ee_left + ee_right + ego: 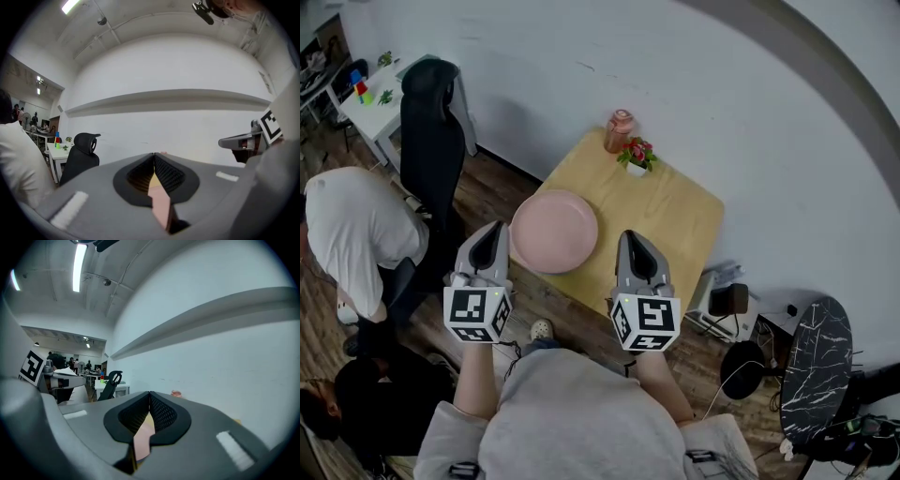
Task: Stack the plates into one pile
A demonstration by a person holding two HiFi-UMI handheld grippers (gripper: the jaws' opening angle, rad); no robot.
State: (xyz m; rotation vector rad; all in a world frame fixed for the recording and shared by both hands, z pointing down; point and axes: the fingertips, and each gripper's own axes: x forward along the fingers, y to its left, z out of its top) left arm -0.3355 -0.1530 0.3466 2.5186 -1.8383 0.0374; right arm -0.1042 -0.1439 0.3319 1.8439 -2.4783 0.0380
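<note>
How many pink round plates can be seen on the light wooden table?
1. One pink round plate shows, lying on the light wooden table near its left corner in the head view. More plates may be stacked under it, hidden from above.

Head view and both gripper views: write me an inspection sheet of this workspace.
Surface: wooden table, square, light wood.
Job's things: one pink plate outline at the near left; whether others lie beneath cannot be told.
Clutter: pink jar and flower pot at the far corner.
Grippers: left gripper and right gripper held above the near edge, jaws together, empty.
Cables: thin cable on the floor right of the table.
Surroundings: black chair, person in white, white wall.
</note>
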